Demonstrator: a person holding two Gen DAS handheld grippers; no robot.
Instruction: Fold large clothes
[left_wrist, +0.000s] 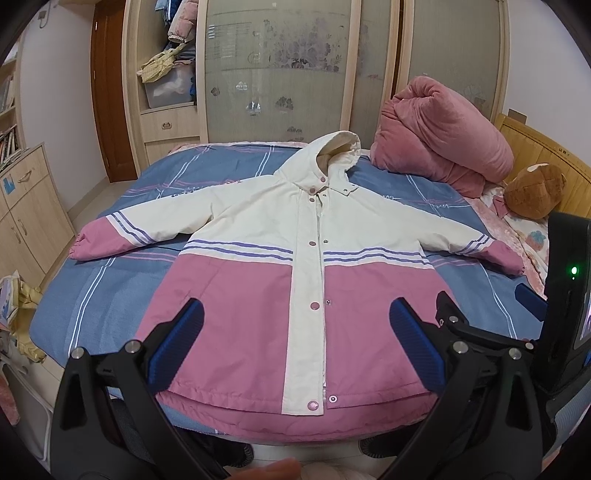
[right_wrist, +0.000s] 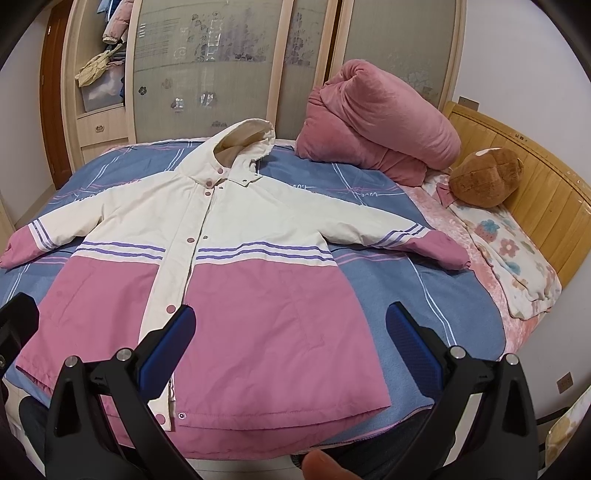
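Observation:
A hooded jacket (left_wrist: 258, 221), cream above and pink below with purple stripes, lies flat and face up on the bed, both sleeves spread out, hem at the near edge. It also shows in the right wrist view (right_wrist: 258, 229). My left gripper (left_wrist: 295, 321) is open and empty, hovering over the jacket's lower middle near the snap placket. My right gripper (right_wrist: 290, 328) is open and empty, hovering over the jacket's lower right panel. The right gripper's body shows at the right edge of the left wrist view (left_wrist: 565, 295).
The bed has a blue striped sheet (left_wrist: 122, 280). A rolled pink quilt (left_wrist: 443, 147), a brown plush toy (left_wrist: 535, 192) and a floral pillow (right_wrist: 517, 258) lie by the wooden headboard (right_wrist: 535, 177). A wardrobe (left_wrist: 280, 66) stands behind; a cabinet (left_wrist: 26, 206) stands left.

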